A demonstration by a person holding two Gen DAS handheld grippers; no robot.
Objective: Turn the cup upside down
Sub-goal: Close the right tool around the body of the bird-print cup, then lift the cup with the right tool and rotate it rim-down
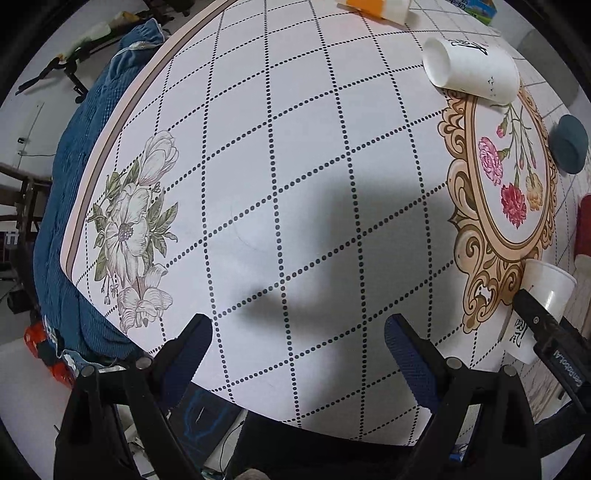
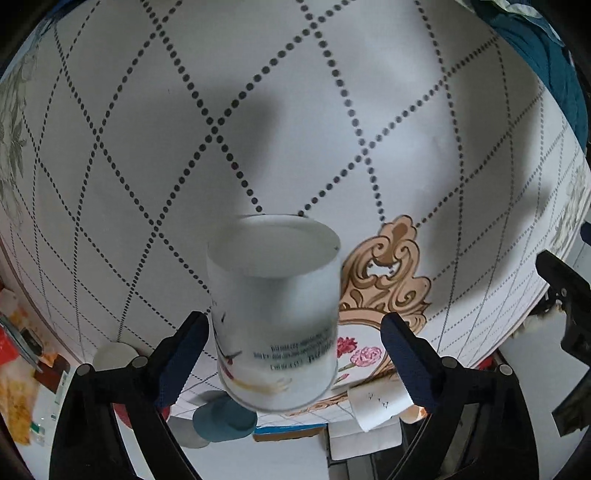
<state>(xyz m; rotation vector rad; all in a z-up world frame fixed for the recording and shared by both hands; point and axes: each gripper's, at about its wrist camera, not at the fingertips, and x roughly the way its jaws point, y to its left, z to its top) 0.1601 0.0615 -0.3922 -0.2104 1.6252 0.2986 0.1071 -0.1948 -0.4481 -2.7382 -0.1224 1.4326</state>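
Note:
In the right wrist view a white paper cup (image 2: 275,314) with printed text is blurred between the fingers of my right gripper (image 2: 293,354). Its flat bottom faces the camera. The jaws stand wide; the left finger (image 2: 184,354) is at the cup's side and the right finger (image 2: 402,354) is clearly apart from it. In the left wrist view the same cup (image 1: 535,310) shows at the right edge with the right gripper's finger against it. My left gripper (image 1: 297,350) is open and empty above the table. A second white cup (image 1: 471,70) lies on its side at the far right.
The round table (image 1: 295,147) has a dotted diamond cloth with flower prints. A teal lid (image 1: 569,144), a red object (image 1: 583,225) and an orange-white box (image 1: 376,9) sit near the far edge. A blue cloth (image 1: 74,184) hangs at the left.

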